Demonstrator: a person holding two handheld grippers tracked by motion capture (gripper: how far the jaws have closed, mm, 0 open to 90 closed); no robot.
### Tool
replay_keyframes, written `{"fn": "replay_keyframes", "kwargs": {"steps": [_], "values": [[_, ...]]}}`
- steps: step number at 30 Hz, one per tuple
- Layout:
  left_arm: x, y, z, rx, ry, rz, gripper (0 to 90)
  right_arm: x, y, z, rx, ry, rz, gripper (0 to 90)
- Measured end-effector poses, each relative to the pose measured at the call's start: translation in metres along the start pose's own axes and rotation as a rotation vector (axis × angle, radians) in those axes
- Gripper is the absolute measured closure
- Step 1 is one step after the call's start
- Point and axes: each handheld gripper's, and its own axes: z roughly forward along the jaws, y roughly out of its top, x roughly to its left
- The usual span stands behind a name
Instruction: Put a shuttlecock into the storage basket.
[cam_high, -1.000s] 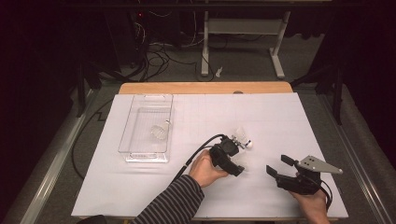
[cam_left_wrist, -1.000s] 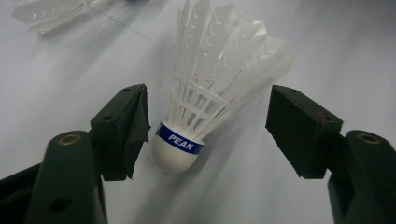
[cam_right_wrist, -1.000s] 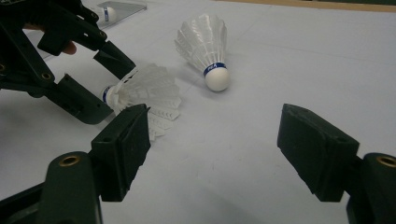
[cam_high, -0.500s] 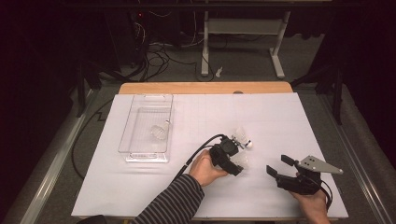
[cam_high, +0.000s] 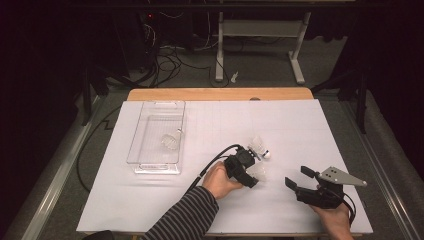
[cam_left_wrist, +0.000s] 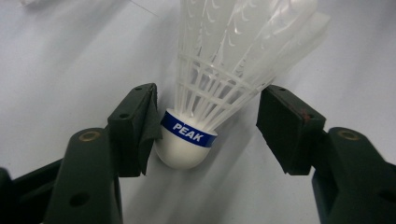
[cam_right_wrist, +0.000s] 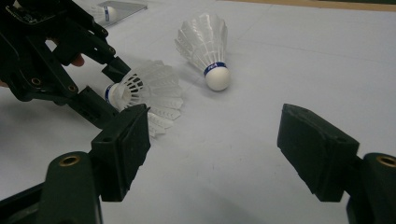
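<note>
A white plastic shuttlecock (cam_left_wrist: 187, 144) with a blue band lies on its side on the white paper. Its cork sits between the jaws of my left gripper (cam_left_wrist: 210, 109). Those jaws have just been closing: the left pad (cam_left_wrist: 147, 126) touches the cork, while the right pad stands apart from the skirt. The high view has this left gripper (cam_high: 254, 170) near the table's middle, around that shuttlecock (cam_high: 261, 173). A second shuttlecock (cam_high: 260, 146) lies just behind it. My right gripper (cam_high: 299, 178) rests open at the front right with nothing in it.
At the left stands a clear plastic tray (cam_high: 150, 165) with a third shuttlecock (cam_high: 170, 143) inside. White paper (cam_high: 310, 130) covers the table, and a wooden edge (cam_high: 220, 94) shows at the back. A black cable (cam_high: 210, 162) trails from the left gripper.
My left gripper's jaws have narrowed around the shuttlecock's cork, and the white skirt now shows beside the jaws from above. The right hand has stayed put.
</note>
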Motion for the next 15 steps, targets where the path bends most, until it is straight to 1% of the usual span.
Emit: {"fn": "replay_keyframes", "kwargs": {"steps": [4, 10, 15], "values": [[0.0009, -0.0005, 0.0002, 0.000, 0.008, 0.013, 43.0, 0.0001, 0.0001, 0.0003, 0.001, 0.001, -0.002, 26.3], [0.0018, -0.0004, -0.0003, -0.001, 0.009, 0.019, 47.7, 0.0000, 0.0000, 0.0003, 0.001, 0.000, -0.001, 26.3], [0.0030, -0.0007, -0.0009, 0.000, 0.015, 0.035, 52.0, 0.0000, 0.0000, 0.0003, 0.001, 0.000, -0.002, 26.3]]}}
